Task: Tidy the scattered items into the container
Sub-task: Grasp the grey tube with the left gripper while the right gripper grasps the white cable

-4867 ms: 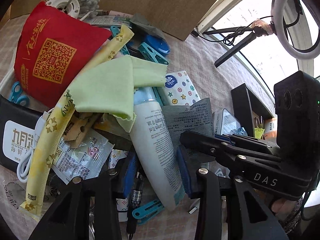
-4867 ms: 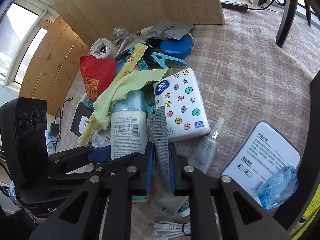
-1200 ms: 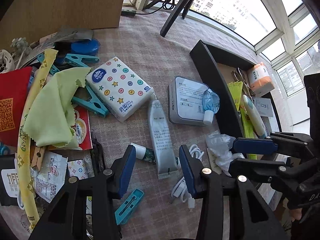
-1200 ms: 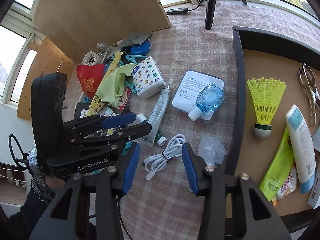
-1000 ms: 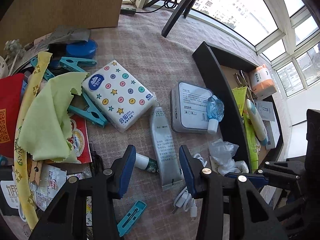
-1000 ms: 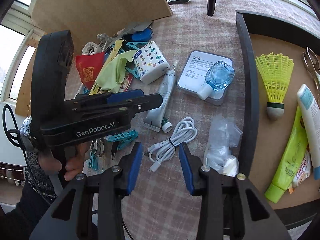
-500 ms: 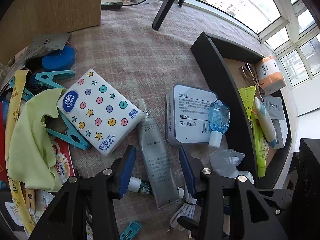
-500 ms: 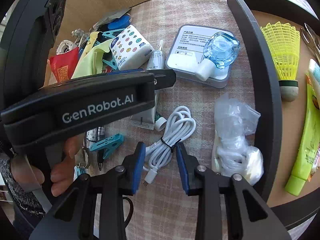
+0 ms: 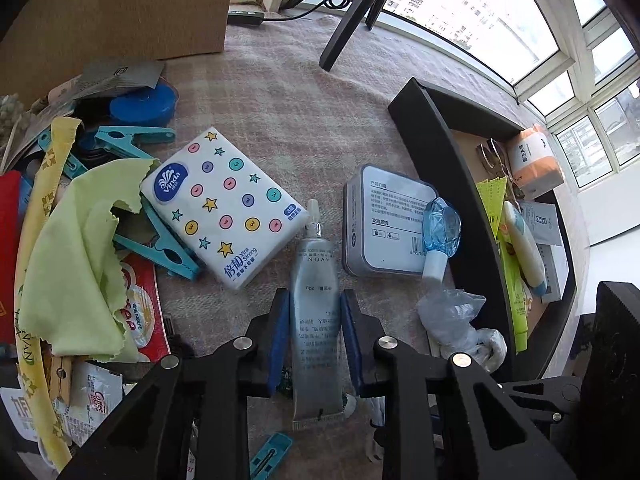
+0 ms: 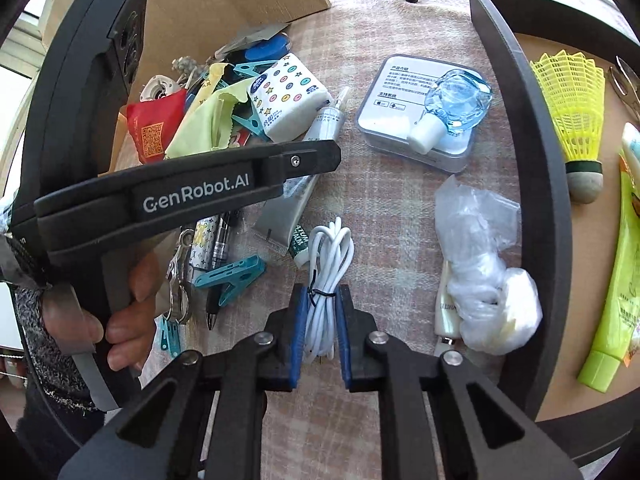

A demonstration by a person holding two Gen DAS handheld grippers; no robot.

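Note:
My left gripper [image 9: 314,316] has its blue pads on both sides of a silver cream tube [image 9: 316,304] that lies on the checked cloth; the pads touch or nearly touch it. My right gripper [image 10: 322,314] has its pads closed in around a coiled white cable [image 10: 328,268] on the cloth. The black tray [image 10: 532,152] with a brown floor stands to the right and holds a yellow shuttlecock [image 10: 576,112], a green tube [image 10: 616,300] and other items. The left gripper's body [image 10: 180,192] crosses the right wrist view.
A star-patterned tissue pack [image 9: 224,208], a grey tin [image 9: 384,224] with a blue bottle [image 9: 440,232] on it, a crumpled plastic bag [image 10: 480,264], teal clothespegs [image 9: 160,240], a green cloth [image 9: 76,256] and a red pouch [image 10: 154,128] lie scattered. A cardboard board [image 9: 112,4] stands behind.
Both grippers have come down and forward. The left pads have closed in around the silver tube. The right pads have closed in around the white cable.

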